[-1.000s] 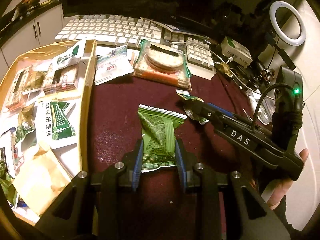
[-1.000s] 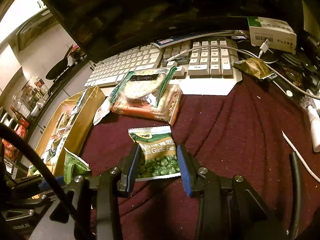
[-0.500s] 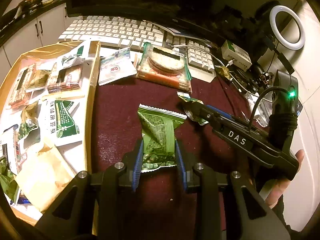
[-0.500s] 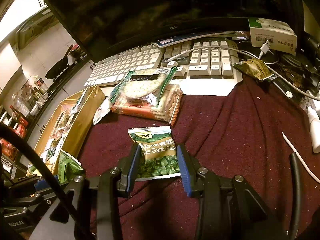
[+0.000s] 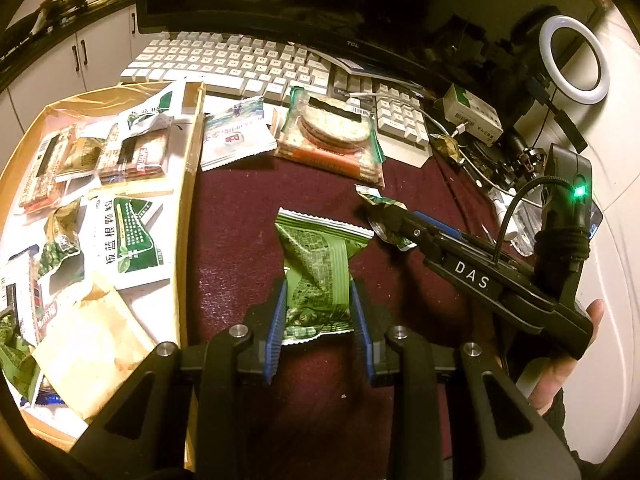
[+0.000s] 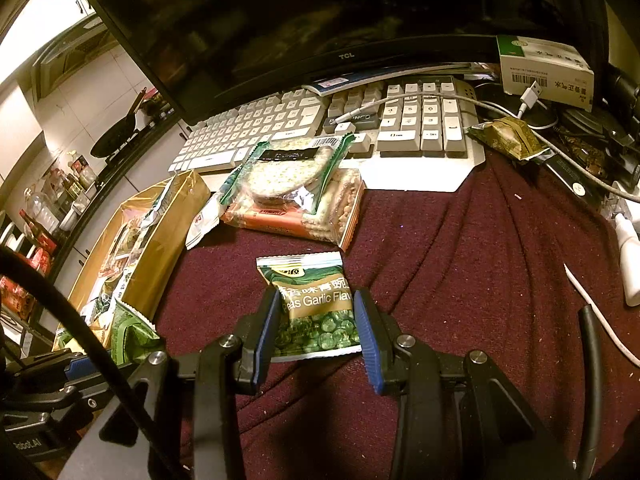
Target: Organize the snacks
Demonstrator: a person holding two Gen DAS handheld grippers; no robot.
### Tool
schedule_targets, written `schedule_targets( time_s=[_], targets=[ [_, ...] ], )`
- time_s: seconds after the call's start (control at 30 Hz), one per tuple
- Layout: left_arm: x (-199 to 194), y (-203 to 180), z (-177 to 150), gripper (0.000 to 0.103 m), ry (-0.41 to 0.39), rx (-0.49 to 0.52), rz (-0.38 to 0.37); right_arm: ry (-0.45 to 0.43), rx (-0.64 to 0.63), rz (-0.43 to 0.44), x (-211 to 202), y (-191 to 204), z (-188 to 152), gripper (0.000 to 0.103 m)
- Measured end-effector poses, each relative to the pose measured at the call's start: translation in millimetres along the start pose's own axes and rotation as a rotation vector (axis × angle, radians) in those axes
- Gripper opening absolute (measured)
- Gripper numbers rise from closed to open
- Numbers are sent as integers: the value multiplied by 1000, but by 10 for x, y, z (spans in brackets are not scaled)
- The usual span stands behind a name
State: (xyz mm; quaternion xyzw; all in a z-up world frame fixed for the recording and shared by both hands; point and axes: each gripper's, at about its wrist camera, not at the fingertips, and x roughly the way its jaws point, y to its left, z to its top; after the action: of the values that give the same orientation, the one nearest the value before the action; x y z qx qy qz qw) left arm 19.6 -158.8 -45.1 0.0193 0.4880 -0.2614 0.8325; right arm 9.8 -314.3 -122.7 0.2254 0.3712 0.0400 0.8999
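Darkness swallows the black monitor (image 6: pixel 280 20) and the cable clutter at far right, where little can be made out. The left claw (image 5: pixel 318 312) is clamped on a crumpled green foil snack packet (image 5: pixel 316 268) over the maroon desk cloth (image 5: pixel 236 220). The right claw (image 6: pixel 316 322) grips a green garlic-pea packet (image 6: pixel 312 300). A gold cardboard tray (image 5: pixel 186 200) of mixed snacks, cut off at left, lies beside them; a rice-cracker pack (image 5: pixel 332 128) leans on the white keyboard (image 5: pixel 224 60).
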Motion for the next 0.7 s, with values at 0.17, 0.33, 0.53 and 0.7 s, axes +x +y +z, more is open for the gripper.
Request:
schedule_targets(
  time_s=[0.17, 0.33, 0.53, 0.7],
  targets=[
    [-10, -11, -9, 33, -2, -2, 0, 0, 0, -1, -2, 1, -1, 37],
    [-29, -8, -9, 33, -5, -7, -7, -2, -3, 0, -5, 5, -1, 37],
    [-230, 127, -7, 33, -26, -59, -38, -23, -28, 41, -32, 39, 13, 37],
    [-579, 435, -58, 33, -85, -140, -33, -60, -71, 101, -113, 117, 29, 36]
  ],
)
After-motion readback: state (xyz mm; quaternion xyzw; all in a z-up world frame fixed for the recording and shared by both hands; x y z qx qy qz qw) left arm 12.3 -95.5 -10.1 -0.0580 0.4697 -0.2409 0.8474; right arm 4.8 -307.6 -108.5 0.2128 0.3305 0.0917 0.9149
